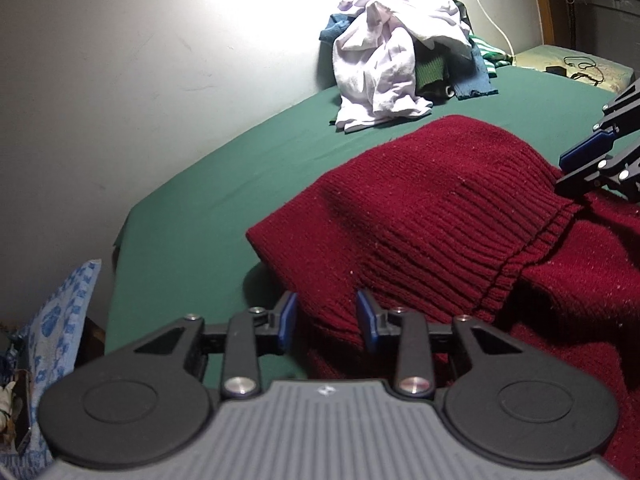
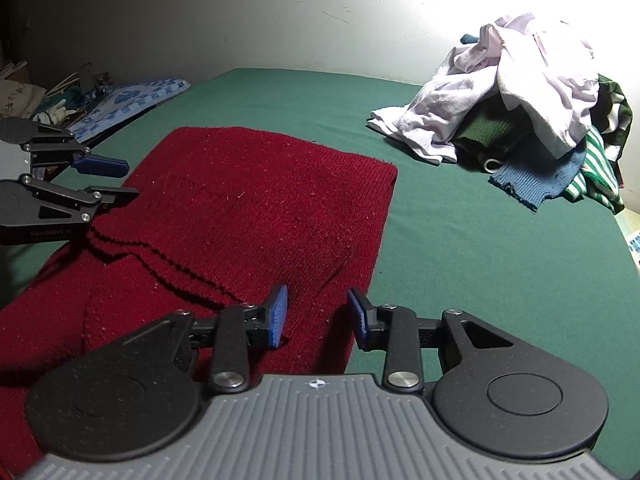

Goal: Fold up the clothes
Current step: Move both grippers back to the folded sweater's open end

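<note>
Open left gripper point(image 1: 326, 322), folded maroon sweater point(image 1: 440, 216) (ribbed hem)

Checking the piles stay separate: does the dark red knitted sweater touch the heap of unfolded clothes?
Apart. In the right wrist view, bare green sheet separates the red sweater from the heap.

- A green sheet point(image 1: 208, 216) covers the bed and fills the middle of both views.
- A pale wall point(image 1: 120, 60) rises behind the bed, brightly lit towards the upper middle of the left wrist view.
- A blue-and-white patterned cloth point(image 2: 128, 98) lies at the bed's edge, upper left of the right wrist view.
- A white cable point(image 1: 490, 16) runs down the wall, upper right.
- A pillow point(image 1: 576, 66) with dark cords on it sits at far right.
</note>
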Motion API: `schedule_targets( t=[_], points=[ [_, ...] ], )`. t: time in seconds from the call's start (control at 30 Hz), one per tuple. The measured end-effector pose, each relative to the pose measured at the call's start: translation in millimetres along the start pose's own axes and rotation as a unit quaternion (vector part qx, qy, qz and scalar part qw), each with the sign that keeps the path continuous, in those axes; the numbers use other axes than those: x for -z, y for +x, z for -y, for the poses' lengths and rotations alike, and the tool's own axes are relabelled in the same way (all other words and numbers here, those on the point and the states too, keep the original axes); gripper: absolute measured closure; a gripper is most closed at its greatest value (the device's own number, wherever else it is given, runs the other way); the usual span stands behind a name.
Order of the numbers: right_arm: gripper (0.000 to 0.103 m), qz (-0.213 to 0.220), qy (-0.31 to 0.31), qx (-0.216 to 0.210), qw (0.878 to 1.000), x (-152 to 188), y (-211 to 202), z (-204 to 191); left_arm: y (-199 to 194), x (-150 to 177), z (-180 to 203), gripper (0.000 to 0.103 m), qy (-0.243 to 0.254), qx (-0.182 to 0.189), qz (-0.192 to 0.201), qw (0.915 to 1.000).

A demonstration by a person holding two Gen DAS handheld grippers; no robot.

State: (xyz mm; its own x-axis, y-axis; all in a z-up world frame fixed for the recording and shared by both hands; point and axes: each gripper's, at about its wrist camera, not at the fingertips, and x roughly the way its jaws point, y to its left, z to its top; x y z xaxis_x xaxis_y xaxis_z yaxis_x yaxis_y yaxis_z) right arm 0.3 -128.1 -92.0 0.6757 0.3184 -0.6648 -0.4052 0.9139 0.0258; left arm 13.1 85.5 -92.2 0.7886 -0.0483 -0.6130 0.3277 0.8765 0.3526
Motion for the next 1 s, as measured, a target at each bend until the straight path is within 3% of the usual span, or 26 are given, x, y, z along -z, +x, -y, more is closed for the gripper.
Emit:
schedule_targets(
  t=[0.2,0.33,0.57,0.8,1.0],
  points=[
    [0.067,0.001,-0.018,-0.019,1.0,1.5,-8.7,6.2,-8.3,-0.7,11.0,0.066,0.007,-0.034,-0.01,0.9994],
    [0.066,0.011,-0.033,-0.048,0.998,10.2,-31.9,9.1,-39.2,5.7,7.5,0.063,-0.041,-0.04,-0.031,0.9979],
    [0.066,-0.013,-0.024,-0.087,0.996,38.4,-45.6,16.1,-75.7,36.0,28.8,0.058,-0.131,-0.026,-0.086,0.9874],
    [0.066,-0.03,0.033,-0.109,0.993,43.8,-41.0,25.0,-75.9,45.7,24.8,0.06,-0.21,-0.014,-0.1,0.9725],
    [0.076,-0.031,0.034,-0.107,0.993,50.4,-45.3,17.3,-77.4,52.1,17.6,0.059,-0.221,0.011,-0.108,0.9693]
  ],
)
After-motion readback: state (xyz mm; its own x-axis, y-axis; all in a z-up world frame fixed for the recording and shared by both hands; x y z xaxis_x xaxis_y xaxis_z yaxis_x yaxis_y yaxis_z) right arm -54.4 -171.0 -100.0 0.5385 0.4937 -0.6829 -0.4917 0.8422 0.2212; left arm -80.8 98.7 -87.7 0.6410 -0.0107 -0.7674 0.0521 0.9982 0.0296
